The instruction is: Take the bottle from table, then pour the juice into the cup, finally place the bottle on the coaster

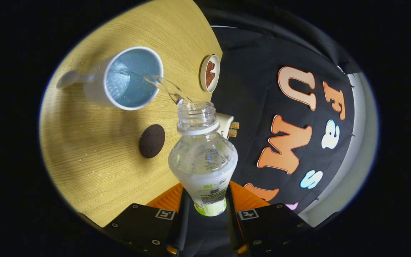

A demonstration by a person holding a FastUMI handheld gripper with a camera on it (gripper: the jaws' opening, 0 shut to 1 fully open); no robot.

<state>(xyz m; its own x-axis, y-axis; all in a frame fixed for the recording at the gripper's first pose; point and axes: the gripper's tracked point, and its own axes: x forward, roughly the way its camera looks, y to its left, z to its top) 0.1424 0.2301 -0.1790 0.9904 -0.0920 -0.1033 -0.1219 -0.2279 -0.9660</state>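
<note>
On the wooden table [84, 150] the white cup [128, 80] takes a clear stream from the tipped bottle [202, 157], clamped between the gripper [205, 210] fingers. Tilting further risks overshooting the rim; droplets already dot the wood. The dark coaster [152, 141] waits nearby.

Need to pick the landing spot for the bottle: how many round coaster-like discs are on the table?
2. A dark disc lies flat just ahead of the claw, near the held bottle. A white-rimmed disc sits at the table's far edge, beyond the cup.
</note>
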